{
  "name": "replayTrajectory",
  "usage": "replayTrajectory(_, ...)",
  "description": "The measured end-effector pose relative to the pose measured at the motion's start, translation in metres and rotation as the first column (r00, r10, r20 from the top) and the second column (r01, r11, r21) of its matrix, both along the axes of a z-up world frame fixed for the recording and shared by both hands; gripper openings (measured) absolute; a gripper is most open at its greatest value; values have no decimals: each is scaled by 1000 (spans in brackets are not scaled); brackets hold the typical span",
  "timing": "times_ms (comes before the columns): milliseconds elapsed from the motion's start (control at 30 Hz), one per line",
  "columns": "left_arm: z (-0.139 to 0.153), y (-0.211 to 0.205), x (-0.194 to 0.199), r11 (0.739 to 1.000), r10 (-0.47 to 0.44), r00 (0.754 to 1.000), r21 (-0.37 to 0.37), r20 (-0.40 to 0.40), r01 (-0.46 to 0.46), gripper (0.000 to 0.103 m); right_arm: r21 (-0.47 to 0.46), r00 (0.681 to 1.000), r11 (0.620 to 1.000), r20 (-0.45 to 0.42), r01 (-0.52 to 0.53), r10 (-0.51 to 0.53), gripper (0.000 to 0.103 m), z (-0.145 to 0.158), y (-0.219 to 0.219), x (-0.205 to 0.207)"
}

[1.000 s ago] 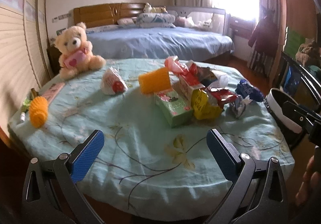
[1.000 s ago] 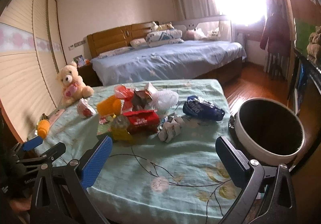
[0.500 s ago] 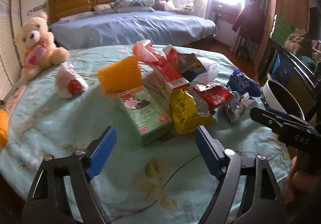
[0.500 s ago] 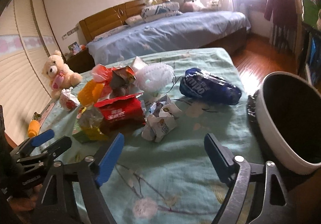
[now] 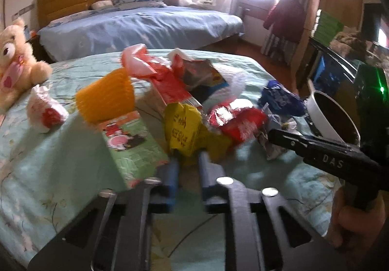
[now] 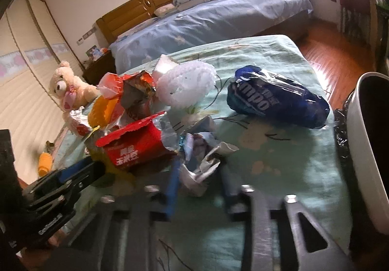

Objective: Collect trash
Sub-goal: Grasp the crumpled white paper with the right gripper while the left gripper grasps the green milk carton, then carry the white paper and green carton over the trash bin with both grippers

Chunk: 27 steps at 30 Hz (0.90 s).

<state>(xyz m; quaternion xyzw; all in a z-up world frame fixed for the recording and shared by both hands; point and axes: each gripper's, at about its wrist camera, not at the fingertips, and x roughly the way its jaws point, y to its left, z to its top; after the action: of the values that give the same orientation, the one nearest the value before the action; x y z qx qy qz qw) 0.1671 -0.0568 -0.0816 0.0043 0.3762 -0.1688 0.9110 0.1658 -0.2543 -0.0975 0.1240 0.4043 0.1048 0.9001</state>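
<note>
A counter (image 6: pixel 279 57) under a pale green flowered cloth carries a heap of litter, and just off its right edge stands a white bin (image 6: pixel 362 149) with a dark inside; its contents cannot be made out, and crumpled black plastic (image 6: pixel 341 135) lies against its outer wall. On the cloth, well apart from the main heap and near the bin, lies a blue snack bag (image 6: pixel 277 98). In the heap are a white foam net (image 6: pixel 187 86), a red carton (image 6: pixel 132 147) with its flap torn open, a green carton (image 5: pixel 132 142) lying flat, an orange foam net (image 5: pixel 107 98) and a yellow wrapper (image 5: pixel 187 130). A plush bear (image 5: pixel 14 64) sits at the far left edge. The left gripper (image 5: pixel 188 169) has just been closing; its blue pads stand close together at the lower edge of the yellow wrapper, though blur hides whether they pinch it. The right gripper (image 6: pixel 200 176) has likewise just been closing, and a crumpled silver wrapper (image 6: pixel 204 164) sits between its pads, which look to be pressing on it.
</note>
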Motion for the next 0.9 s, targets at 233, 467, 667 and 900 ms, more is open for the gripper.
replayTrajectory(233, 3, 3, -27, 999, -28, 999, -14, 28, 29, 1, -19, 998, 1000, 56, -10, 11, 14, 17, -3, -24)
replayTrajectory(467, 12, 0, -27, 1000, -8, 999, 2, 35, 8, 11, -6, 998, 1000, 61, -1, 1, 14, 22, -14, -46)
replayTrajectory(667, 19, 4, -9, 995, 76, 994, 62, 79, -81, 60, 5, 998, 1000, 62, 16, -16, 14, 24, -21, -53)
replayTrajectory(900, -13, 21, 14, 978, 201, 979, 69, -31, -198, 85, 14, 999, 1000, 45, 27, -28, 14, 20, -23, -50)
